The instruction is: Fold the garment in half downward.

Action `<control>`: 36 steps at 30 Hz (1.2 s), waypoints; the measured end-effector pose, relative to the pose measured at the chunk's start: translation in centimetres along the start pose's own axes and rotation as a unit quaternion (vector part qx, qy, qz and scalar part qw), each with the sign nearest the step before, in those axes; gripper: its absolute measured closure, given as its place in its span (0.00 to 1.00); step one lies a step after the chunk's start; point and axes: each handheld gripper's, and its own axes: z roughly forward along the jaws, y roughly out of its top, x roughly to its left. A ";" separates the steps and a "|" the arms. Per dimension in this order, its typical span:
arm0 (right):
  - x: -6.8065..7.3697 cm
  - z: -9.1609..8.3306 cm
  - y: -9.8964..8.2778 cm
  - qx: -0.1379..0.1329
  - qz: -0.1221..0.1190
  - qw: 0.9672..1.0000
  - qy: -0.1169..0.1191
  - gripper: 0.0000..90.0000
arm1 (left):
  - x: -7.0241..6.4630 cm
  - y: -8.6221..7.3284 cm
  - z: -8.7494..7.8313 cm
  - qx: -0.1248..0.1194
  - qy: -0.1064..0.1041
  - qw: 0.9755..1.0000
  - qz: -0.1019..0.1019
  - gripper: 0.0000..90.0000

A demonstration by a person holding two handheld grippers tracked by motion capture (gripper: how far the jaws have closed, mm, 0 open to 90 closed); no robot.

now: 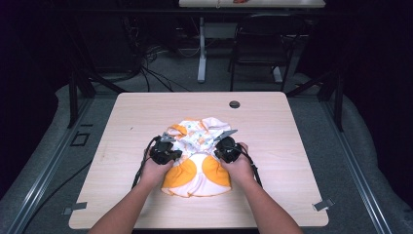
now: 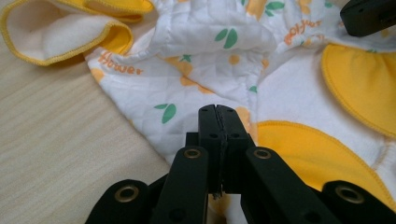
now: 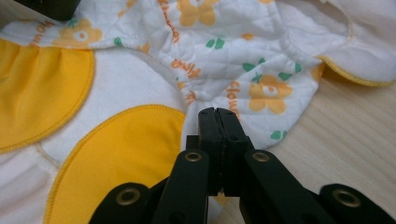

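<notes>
On the pale wooden tabletop [image 1: 272, 122], nearer its front edge, lies a crumpled white quilted baby garment with yellow patches [image 1: 197, 161]. The left claw [image 2: 218, 116] and right claw [image 3: 218, 119] each look pinched on its fabric, likely a folding grasp; next, lifting both evenly.

A light wood-grain table [image 1: 272, 131] with rounded corners is standing on a grey floor, a small round dark grommet hole [image 1: 234, 104] sitting near its far edge. A small quilted garment [image 1: 197, 156], white with orange flowers, green leaves and yellow-orange panels, is lying crumpled directly on the tabletop, near the middle and toward the near edge. The person's forearms are crossing over the near edge.
</notes>
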 end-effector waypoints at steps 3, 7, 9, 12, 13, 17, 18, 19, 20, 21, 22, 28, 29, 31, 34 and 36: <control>0.0 0.4 -0.2 0.014 -0.007 1.000 0.000 1.00 | 0.0 -0.1 0.3 0.011 -0.005 1.000 0.008 1.00; 0.0 0.6 -0.6 0.010 -0.001 1.000 0.010 1.00 | 0.1 -0.2 0.2 0.015 -0.012 1.000 0.015 1.00; 0.1 0.4 -0.7 0.016 -0.005 1.000 0.012 1.00 | 0.1 -0.2 0.2 0.017 -0.011 1.000 0.019 1.00; 0.4 0.2 -1.0 0.015 -0.015 1.000 0.015 1.00 | -0.2 -0.6 -0.2 0.018 -0.008 0.999 0.027 1.00; 0.4 0.2 -1.0 0.015 -0.015 1.000 0.015 1.00 | -0.2 -0.6 -0.2 0.018 -0.008 0.999 0.027 1.00; 1.0 -0.3 -1.7 0.014 -0.025 0.999 0.022 1.00 | -0.4 -1.3 -0.8 0.020 -0.019 0.999 0.031 1.00; 1.1 -0.4 -1.8 0.016 -0.027 0.999 0.023 1.00 | -0.5 -1.5 -1.0 0.020 -0.023 0.999 0.034 1.00; 1.3 -0.5 -2.0 0.012 -0.029 0.999 0.027 1.00 | -0.6 -1.7 -1.1 0.024 -0.027 0.999 0.035 1.00; 1.5 -0.7 -2.1 0.013 -0.034 0.999 0.027 1.00 | -0.7 -1.8 -1.2 0.022 -0.028 0.999 0.034 1.00; 1.5 -0.7 -2.1 0.013 -0.034 0.999 0.027 1.00 | -0.7 -1.8 -1.2 0.022 -0.028 0.999 0.034 1.00; 1.7 -0.9 -2.3 0.018 -0.043 0.998 0.033 1.00 | -0.9 -2.3 -1.6 0.022 -0.035 0.999 0.035 1.00; 2.3 -1.4 -3.0 0.017 -0.039 0.998 0.051 1.00 | -1.6 -3.3 -2.5 0.024 -0.049 0.998 0.042 1.00; 2.4 -1.7 -3.3 0.019 -0.039 0.997 0.057 1.00 | -1.7 -3.6 -2.6 0.023 -0.052 0.998 0.041 1.00; 2.7 -1.9 -3.6 0.020 -0.040 0.997 0.063 1.00 | -2.1 -4.1 -3.1 0.022 -0.057 0.997 0.046 1.00; 3.2 -2.3 -4.0 0.020 -0.045 0.996 0.070 1.00 | -2.2 -4.5 -3.4 0.026 -0.062 0.997 0.048 1.00; 3.6 -2.5 -4.3 0.020 -0.049 0.996 0.073 1.00 | -2.3 -4.7 -3.7 0.027 -0.066 0.996 0.050 1.00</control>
